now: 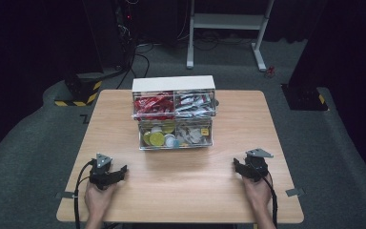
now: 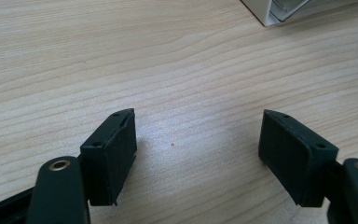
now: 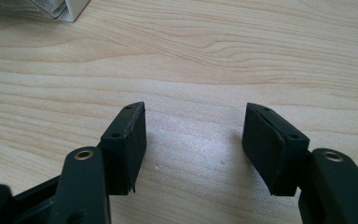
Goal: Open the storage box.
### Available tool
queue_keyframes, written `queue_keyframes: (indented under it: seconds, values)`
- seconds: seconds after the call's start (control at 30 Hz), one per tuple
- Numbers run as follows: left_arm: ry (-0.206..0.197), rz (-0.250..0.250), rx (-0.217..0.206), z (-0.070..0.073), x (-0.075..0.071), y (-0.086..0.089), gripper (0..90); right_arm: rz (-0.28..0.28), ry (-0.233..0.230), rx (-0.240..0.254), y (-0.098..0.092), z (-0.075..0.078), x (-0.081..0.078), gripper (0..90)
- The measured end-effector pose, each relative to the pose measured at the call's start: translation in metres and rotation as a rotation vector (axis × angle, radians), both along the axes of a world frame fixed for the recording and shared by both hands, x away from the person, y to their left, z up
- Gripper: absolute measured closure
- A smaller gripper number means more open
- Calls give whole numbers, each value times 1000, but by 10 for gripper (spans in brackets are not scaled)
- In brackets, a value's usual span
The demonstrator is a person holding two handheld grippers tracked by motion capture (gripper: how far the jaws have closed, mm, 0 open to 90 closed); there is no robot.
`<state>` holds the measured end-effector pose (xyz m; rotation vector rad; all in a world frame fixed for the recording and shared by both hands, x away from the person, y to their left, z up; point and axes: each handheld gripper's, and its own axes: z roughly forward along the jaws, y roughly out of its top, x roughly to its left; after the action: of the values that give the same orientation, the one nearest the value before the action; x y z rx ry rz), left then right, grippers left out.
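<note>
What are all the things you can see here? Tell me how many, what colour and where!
Table: one, light wood, middle of the room.
Drawer box: one, white top with four clear compartments, at the table's far middle.
Red packets: a heap, red, upper left compartment.
Silver packets: a heap, silvery, upper right compartment.
Round capsules: several, yellow-green and white, lower left compartment.
Small packets: several, pale, lower right compartment.
Stand: one, white metal, on the floor behind the table.
Hands: two, at the table's near edge.
Left tongs: one, black, open, near left.
Right tongs: one, black, open, near right.
</note>
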<state>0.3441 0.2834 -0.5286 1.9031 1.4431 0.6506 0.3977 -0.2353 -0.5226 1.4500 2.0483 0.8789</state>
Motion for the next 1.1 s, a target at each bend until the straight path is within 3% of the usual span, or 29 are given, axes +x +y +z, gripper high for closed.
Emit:
queue_keyframes:
  seconds: [0.4, 0.53, 0.8, 1.1]
  values:
    - [2, -1, 0, 0, 0, 0, 278, -7, -5, 4, -1, 0, 0, 460]
    - [2, -1, 0, 0, 0, 0, 277, 0, 2, 27, -1, 1, 0, 493]
    - [1, -1, 0, 0, 0, 0, 277, 54, -31, 80, 5, 15, -6, 566]
    - [2, -1, 0, 0, 0, 0, 278, 115, -37, 115, 14, 29, -5, 555]
